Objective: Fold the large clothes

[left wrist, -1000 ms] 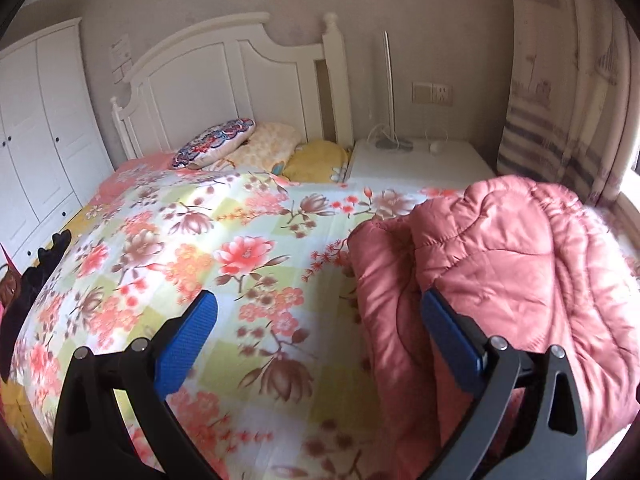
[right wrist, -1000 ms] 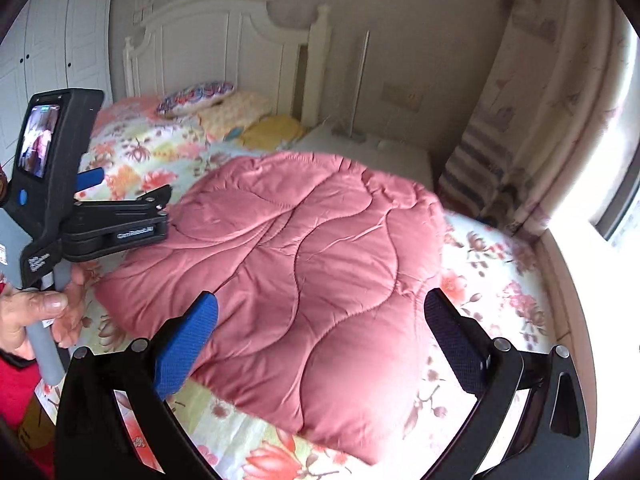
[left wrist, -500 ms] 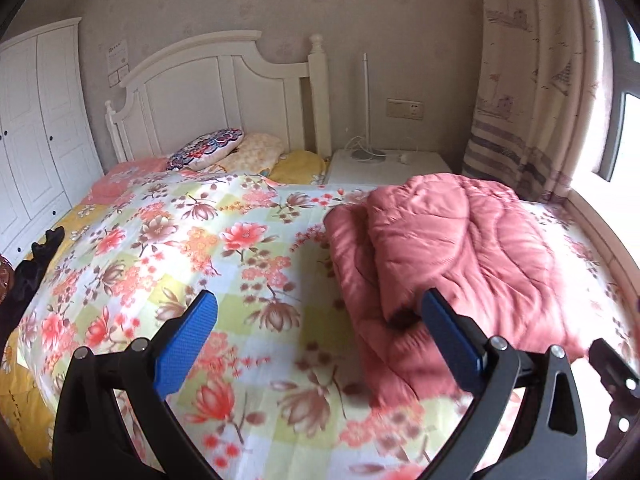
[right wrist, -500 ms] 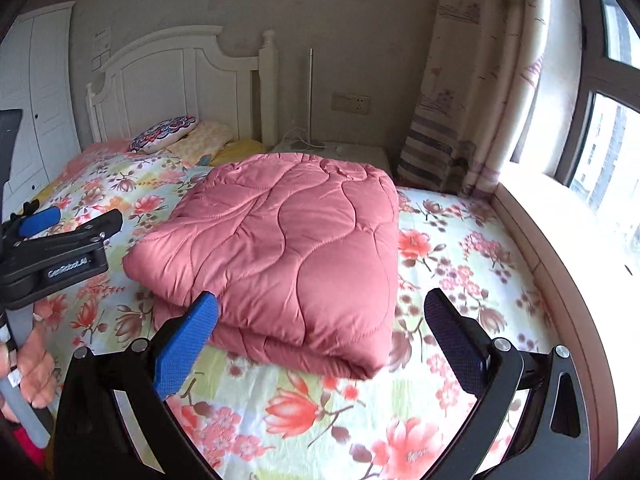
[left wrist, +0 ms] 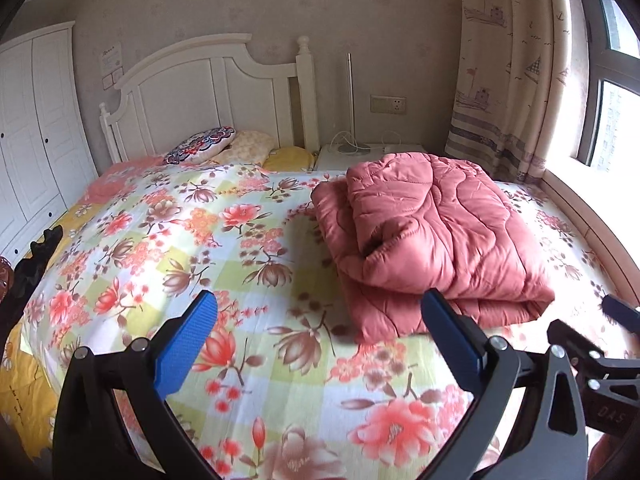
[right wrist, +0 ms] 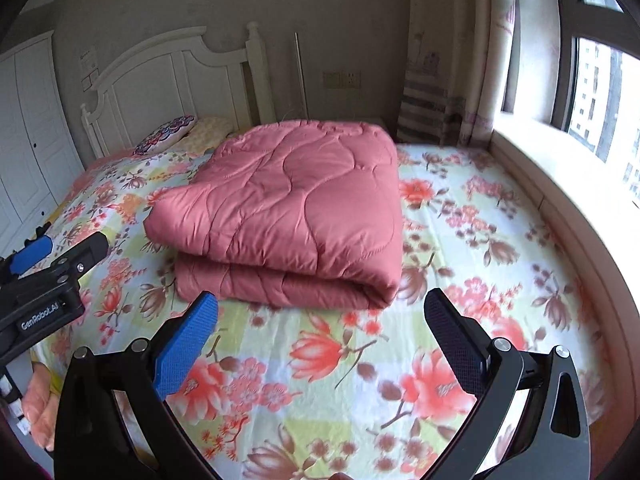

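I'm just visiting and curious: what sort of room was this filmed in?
Almost certainly a home bedroom. A bed with a floral sheet and white headboard fills the view, pillows lie at its head, and a folded pink quilt rests on it beside a curtained window.

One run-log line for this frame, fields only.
stage: fold looks finished | pink quilt: folded, lying on floral bed sheet | left gripper: open, empty | right gripper: open, empty

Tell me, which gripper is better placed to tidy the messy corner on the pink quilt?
Probably left. The left gripper faces the pink quilt's rumpled edge; the right gripper faces its smooth fold.
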The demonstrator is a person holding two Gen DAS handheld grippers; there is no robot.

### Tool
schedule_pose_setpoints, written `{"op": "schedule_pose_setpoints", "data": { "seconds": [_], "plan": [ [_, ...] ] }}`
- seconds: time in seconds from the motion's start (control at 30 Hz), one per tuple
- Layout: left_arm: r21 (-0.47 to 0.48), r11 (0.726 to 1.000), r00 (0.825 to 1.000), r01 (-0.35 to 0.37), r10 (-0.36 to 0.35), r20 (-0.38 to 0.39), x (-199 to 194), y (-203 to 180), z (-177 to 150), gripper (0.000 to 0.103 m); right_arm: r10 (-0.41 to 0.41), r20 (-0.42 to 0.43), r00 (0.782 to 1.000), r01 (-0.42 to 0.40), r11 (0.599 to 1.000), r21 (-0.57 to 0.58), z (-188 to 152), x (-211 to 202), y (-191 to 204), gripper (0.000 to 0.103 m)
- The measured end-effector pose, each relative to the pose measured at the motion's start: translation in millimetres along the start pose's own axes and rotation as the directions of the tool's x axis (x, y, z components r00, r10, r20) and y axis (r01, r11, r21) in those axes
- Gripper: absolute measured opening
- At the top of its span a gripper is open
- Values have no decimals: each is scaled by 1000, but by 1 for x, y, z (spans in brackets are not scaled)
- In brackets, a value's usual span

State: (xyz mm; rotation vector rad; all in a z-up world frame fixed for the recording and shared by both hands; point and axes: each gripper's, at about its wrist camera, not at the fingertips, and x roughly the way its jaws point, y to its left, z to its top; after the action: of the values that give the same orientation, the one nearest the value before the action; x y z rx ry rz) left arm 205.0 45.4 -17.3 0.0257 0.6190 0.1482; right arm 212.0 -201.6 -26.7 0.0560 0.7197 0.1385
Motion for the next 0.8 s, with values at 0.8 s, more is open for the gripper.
{"op": "schedule_pose_setpoints", "data": {
  "seconds": [0.8],
  "plan": [
    [14,1000,1000,19,-19,-2,-49,9,-48,101,-27,18,999,27,999,44,-57,-35,14,99]
  ]
}}
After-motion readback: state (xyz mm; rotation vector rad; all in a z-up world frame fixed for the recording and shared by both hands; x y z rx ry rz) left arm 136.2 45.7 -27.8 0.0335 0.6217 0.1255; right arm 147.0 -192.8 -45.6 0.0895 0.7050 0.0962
